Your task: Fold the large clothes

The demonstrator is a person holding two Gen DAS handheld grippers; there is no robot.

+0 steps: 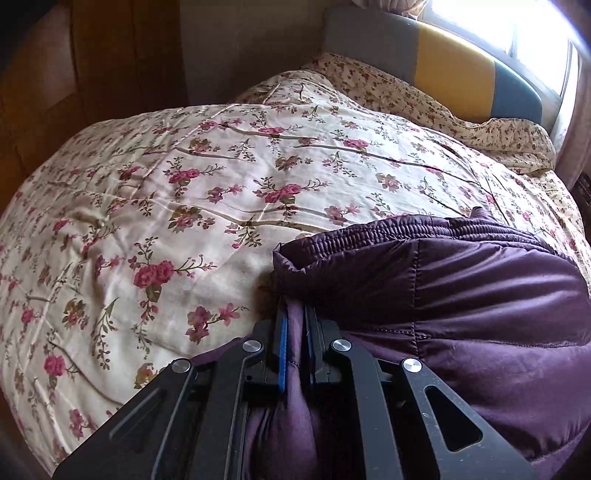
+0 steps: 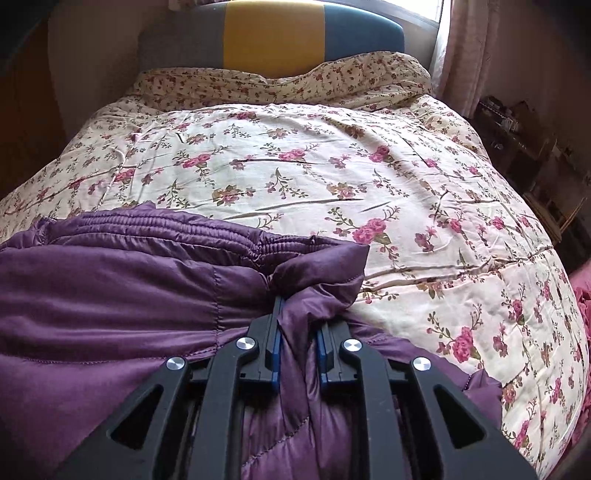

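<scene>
A cream quilt printed with pink flowers (image 1: 229,177) covers the bed below a grey, yellow and blue headboard (image 2: 273,33), and on its near side lies the quilted purple padded garment (image 1: 480,295), bunched between the narrowed fingers of the left gripper (image 1: 294,325) and right gripper (image 2: 299,317).

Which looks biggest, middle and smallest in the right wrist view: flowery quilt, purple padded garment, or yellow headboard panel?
1. flowery quilt, though the purple padded garment runs it close
2. purple padded garment, enlarged by nearness to the camera
3. yellow headboard panel
</scene>
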